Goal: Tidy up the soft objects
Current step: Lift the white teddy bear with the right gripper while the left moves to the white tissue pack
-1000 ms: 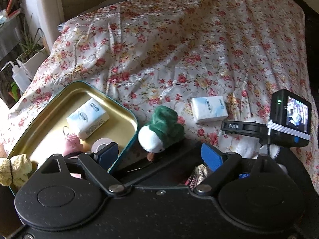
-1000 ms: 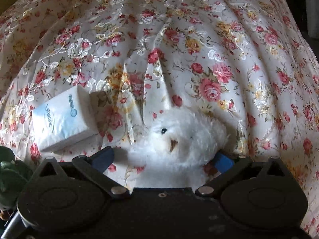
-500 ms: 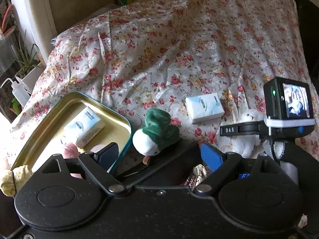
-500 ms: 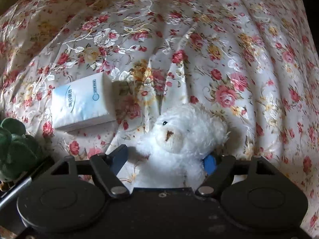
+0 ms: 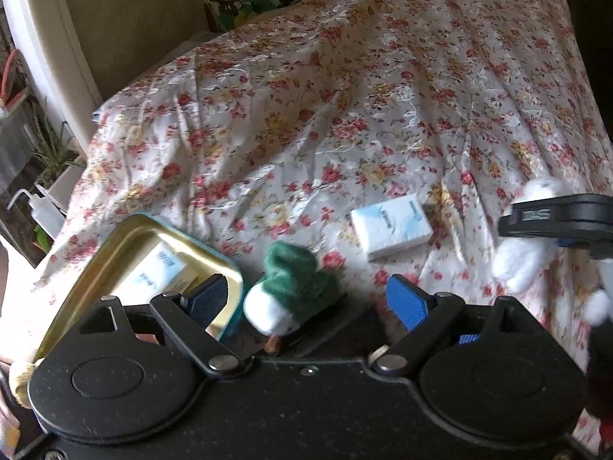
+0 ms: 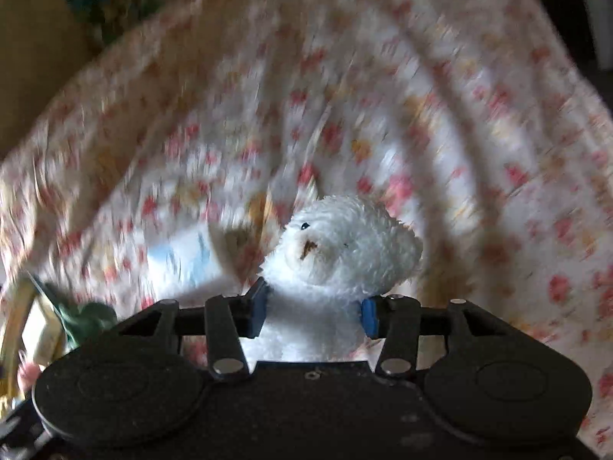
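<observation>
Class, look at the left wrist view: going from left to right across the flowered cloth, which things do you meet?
Tin tray → green plush toy → tissue pack on the cloth → white teddy bear, lifted in the right gripper.

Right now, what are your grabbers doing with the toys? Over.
Right gripper just closed on the white teddy. Left gripper open, nothing held, green toy between its fingers. Tin way clear.

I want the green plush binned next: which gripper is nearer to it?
Left. The green plush lies between the open fingers of the left gripper; the right gripper, off to its right, grips the white bear.
</observation>
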Demonstrator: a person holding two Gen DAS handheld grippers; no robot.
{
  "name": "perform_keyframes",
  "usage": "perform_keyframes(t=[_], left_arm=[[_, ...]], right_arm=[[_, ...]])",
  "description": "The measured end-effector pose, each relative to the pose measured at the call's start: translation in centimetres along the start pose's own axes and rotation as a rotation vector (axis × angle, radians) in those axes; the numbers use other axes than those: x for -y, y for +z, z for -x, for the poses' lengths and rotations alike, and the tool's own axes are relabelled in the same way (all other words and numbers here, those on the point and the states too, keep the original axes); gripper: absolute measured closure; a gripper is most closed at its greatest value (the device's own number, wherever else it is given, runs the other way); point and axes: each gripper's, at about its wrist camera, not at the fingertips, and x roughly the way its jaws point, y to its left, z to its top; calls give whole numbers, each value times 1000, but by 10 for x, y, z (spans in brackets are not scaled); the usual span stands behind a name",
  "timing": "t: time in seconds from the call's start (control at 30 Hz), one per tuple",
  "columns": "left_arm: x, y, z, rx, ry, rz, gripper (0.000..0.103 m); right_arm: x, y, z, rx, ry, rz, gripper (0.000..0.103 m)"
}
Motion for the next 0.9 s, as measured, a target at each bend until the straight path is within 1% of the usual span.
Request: perform_keyframes(t=[0.1,0.2,0.33,0.5,0.6,0.8,0.9], left_arm=[[11,11,-15,-22,-18,29,16],[22,20,-32,-45,-28,64,16],[36,30,-56,-79,-33,108,15],[48,37,-89,-115,-5,161,15],[52,39,-102,-123,7,184,15],[64,41,-117,-123,32,178,15],[69,41,-125,-133,43,168,14]], right_arm=[[15,6,7,48,-54,-40,56],[25,9,4,49,-79,-76,56],[31,11,-6,23,-54,-106,56],[40,9,-11,8,-22,-120,56],[44,10,-18,-7,-18,-132,56],[52,10,-30,-39,0,-161,56],[53,10,-31,-38,10,-159,56]])
